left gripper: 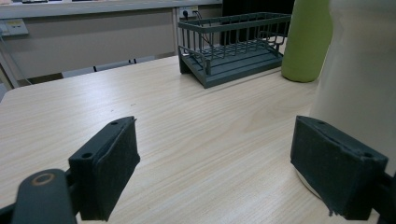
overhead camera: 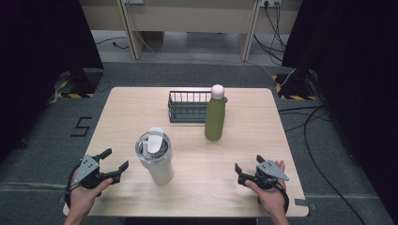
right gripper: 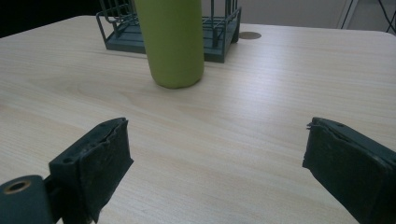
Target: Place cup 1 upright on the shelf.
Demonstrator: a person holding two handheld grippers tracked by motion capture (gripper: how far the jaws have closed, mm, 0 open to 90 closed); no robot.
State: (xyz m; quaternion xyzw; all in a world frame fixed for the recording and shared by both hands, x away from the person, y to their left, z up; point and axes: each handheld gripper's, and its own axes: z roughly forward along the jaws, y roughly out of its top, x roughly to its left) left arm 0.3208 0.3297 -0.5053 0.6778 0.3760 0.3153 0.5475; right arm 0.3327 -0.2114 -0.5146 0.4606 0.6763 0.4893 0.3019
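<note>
two grippers rest wide and empty near my table edge: my left gripper sits just beside the upright white tumbler, my right gripper well short of the upright green bottle.

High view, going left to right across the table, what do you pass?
Left gripper → white tumbler → dark wire basket → green bottle → right gripper.
</note>
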